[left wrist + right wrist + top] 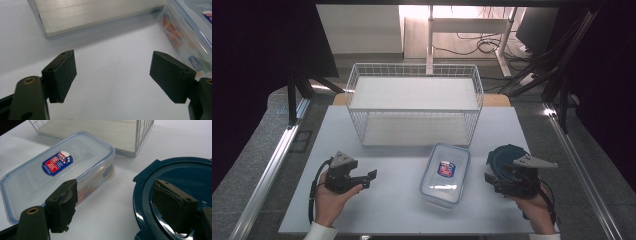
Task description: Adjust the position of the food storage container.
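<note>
Showing in high view: rack (414,102) upper centre, box (445,172) lower centre, left gripper (371,178) lower left, right gripper (490,180) lower right by blue lid (501,155). Left gripper view: jaws apart, empty, box at right edge. Right gripper view: jaws apart, empty; box left, lid right.

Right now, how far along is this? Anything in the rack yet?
Nothing looks done: both shelves of the wire rack are bare. Nothing is in hand: left gripper and right gripper are open and empty. The clear lidded box and the dark blue round lid lie on the table, presumably to be moved.
</note>
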